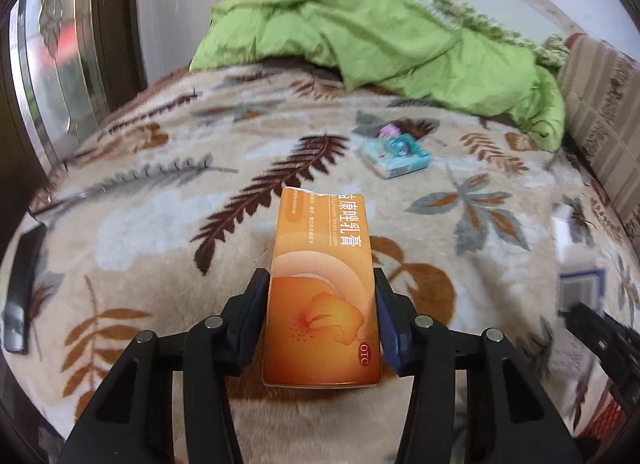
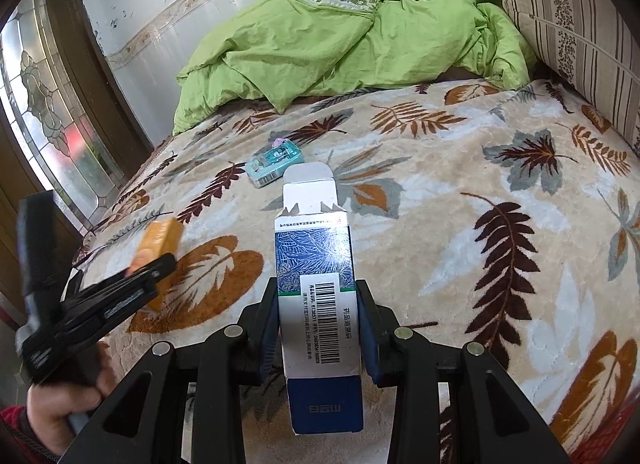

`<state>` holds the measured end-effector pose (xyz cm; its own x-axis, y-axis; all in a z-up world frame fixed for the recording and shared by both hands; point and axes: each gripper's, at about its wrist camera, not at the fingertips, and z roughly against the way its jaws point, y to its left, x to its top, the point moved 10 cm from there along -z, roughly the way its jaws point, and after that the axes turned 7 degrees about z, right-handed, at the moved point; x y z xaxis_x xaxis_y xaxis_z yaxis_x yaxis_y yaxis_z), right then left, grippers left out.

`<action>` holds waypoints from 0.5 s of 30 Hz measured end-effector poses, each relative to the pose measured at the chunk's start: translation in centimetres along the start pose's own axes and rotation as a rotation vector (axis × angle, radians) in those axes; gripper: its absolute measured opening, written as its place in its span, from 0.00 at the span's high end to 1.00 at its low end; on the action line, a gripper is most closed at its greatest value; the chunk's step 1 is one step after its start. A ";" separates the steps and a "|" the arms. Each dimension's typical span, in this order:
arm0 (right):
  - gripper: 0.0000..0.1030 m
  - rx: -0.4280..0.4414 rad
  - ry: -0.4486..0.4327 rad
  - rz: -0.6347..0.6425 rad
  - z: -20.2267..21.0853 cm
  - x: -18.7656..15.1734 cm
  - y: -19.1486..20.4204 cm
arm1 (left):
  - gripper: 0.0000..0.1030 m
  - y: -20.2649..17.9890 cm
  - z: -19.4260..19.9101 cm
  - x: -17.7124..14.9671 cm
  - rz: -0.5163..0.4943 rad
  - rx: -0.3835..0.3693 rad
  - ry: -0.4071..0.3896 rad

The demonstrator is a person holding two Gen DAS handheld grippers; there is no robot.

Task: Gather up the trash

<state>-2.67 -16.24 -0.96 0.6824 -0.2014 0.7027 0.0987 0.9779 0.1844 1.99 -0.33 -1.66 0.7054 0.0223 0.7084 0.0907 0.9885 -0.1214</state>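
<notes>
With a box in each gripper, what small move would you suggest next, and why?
Probably carry both boxes off to wherever trash is collected: the left gripper grips the orange box, the right gripper grips the blue-and-white box. Neither is free for the teal packet lying on the blanket.

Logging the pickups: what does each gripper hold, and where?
Left gripper: orange medicine box, fingers on its long sides. Right gripper: blue-and-white medicine box, long sides, mid-length.

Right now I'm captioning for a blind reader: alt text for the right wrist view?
The right claw grips a blue-and-white carton, flap open, above a leaf-patterned blanket. At left, the left claw holds an orange box.
</notes>
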 end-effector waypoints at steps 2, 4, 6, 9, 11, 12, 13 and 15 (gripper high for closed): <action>0.64 -0.006 -0.004 0.003 0.2 0.0 0.0 | 0.53 -0.6 1.5 0.0 -0.030 -0.008 -0.033; 0.64 -0.010 -0.007 0.002 0.5 -0.1 0.0 | 0.53 -1.2 2.5 0.0 -0.053 -0.017 -0.051; 0.64 -0.010 -0.006 0.003 0.7 -0.3 0.1 | 0.53 -1.8 3.7 -0.1 -0.078 -0.029 -0.071; 0.64 -0.011 -0.006 0.009 1.1 -0.6 0.4 | 0.53 -2.6 4.5 -0.4 -0.096 -0.042 -0.080; 0.64 -0.011 -0.005 0.008 1.4 -0.9 0.5 | 0.53 -3.2 5.1 -0.6 -0.108 -0.055 -0.084; 0.64 -0.011 -0.004 0.006 1.5 -0.9 0.4 | 0.53 -3.4 5.4 -0.6 -0.112 -0.059 -0.086; 0.64 -0.012 -0.005 0.004 1.6 -1.0 0.4 | 0.53 -3.6 5.6 -0.7 -0.116 -0.063 -0.089; 0.64 -0.010 -0.005 -0.002 1.9 -1.2 0.4 | 0.53 -4.0 6.1 -0.9 -0.122 -0.070 -0.093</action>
<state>-4.87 -15.70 -0.43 0.6786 -0.2038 0.7056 0.1077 0.9780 0.1788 -3.25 -3.36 2.40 0.6184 -0.0807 0.7817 0.2226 0.9719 -0.0758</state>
